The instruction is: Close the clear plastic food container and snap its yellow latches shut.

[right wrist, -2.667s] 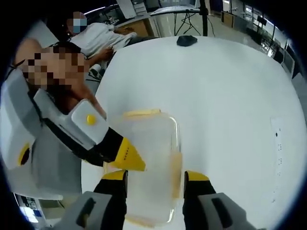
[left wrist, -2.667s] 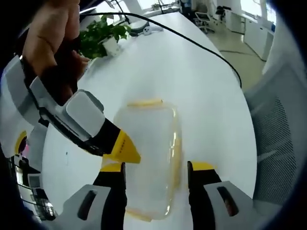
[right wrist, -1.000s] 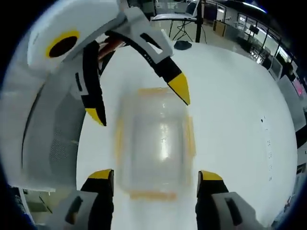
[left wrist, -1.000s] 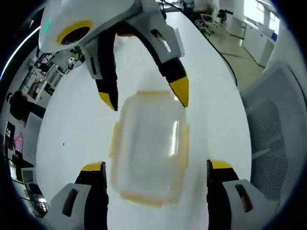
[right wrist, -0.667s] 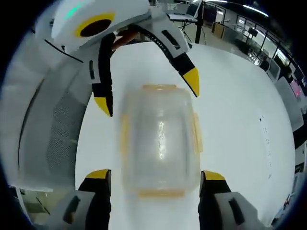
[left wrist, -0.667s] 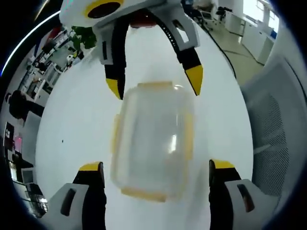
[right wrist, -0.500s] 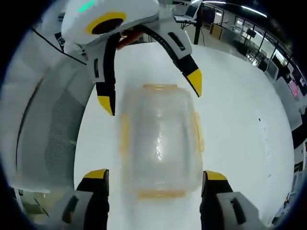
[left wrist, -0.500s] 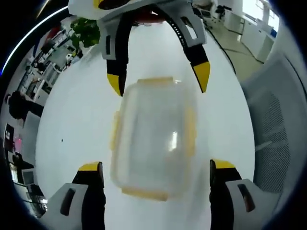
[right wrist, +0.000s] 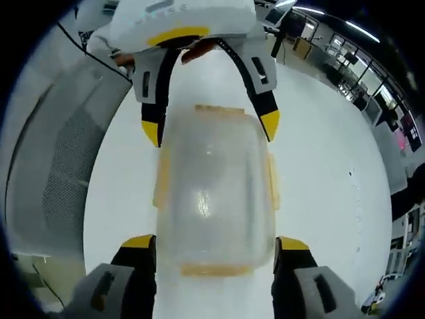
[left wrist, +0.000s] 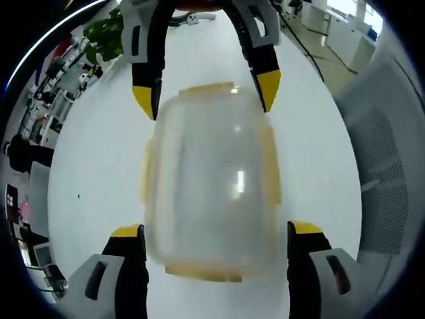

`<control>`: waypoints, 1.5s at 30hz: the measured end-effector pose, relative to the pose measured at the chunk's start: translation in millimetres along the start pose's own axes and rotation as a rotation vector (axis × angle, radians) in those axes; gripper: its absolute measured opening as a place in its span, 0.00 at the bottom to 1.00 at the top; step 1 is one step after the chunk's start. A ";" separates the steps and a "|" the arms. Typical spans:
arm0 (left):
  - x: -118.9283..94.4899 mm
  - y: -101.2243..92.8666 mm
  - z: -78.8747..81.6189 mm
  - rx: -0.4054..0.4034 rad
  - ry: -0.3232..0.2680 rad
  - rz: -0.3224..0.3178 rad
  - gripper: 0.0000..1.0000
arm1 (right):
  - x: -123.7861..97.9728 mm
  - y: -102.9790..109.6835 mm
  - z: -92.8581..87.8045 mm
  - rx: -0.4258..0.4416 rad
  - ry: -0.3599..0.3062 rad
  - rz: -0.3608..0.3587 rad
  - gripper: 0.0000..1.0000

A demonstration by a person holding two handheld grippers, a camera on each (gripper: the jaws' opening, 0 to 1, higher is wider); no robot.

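Observation:
The clear plastic container (left wrist: 211,183) (right wrist: 216,186) lies on the white table (left wrist: 93,173) with its lid on. Yellow latches (left wrist: 147,176) (right wrist: 271,179) run along all its edges; the side ones stick out a little. My left gripper (left wrist: 214,232) is open, its jaws either side of the container's near end. The right gripper (left wrist: 205,93) reaches in from the far side, with its yellow tips around the opposite end. In the right gripper view the same holds mirrored: the right gripper (right wrist: 215,244) is open at the near end, the left gripper (right wrist: 210,126) at the far end.
A grey mesh chair (left wrist: 388,173) (right wrist: 63,166) stands by the table's edge. A potted plant (left wrist: 106,33) and a black cable (left wrist: 302,50) lie at the far end of the table. Office desks (right wrist: 345,46) stand beyond.
The two grippers now face each other over the container's ends instead of lying side by side. Both have opened wider and come closer to the container.

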State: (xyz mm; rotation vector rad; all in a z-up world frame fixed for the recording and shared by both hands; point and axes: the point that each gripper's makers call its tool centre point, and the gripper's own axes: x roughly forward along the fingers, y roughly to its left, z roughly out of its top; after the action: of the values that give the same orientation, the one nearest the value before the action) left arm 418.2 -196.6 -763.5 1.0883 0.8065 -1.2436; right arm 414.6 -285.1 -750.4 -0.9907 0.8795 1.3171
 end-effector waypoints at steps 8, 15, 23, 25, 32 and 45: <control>5.2 5.6 -2.2 0.010 0.012 0.018 0.80 | 1.2 2.2 1.7 0.022 -0.015 -0.001 0.69; 7.0 5.5 -4.5 0.030 0.021 0.031 0.80 | 1.4 4.2 2.5 0.033 -0.020 -0.001 0.69; 6.5 4.8 -4.7 0.026 0.019 0.033 0.80 | 1.6 4.5 2.8 0.030 -0.020 0.000 0.69; 6.2 4.4 -5.5 0.023 0.018 0.033 0.80 | 1.7 5.0 3.7 0.028 -0.022 0.002 0.68; 3.8 2.4 -12.0 0.011 0.016 0.035 0.80 | 3.6 6.5 10.6 0.018 -0.020 0.007 0.68; -4.6 -4.1 -36.4 -0.011 0.011 0.035 0.80 | 12.9 10.9 34.8 0.003 -0.026 0.011 0.68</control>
State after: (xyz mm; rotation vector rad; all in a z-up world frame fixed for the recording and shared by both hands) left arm 416.4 -160.6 -771.4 1.0972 0.7990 -1.2036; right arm 403.5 -248.0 -751.0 -0.9656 0.8681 1.3352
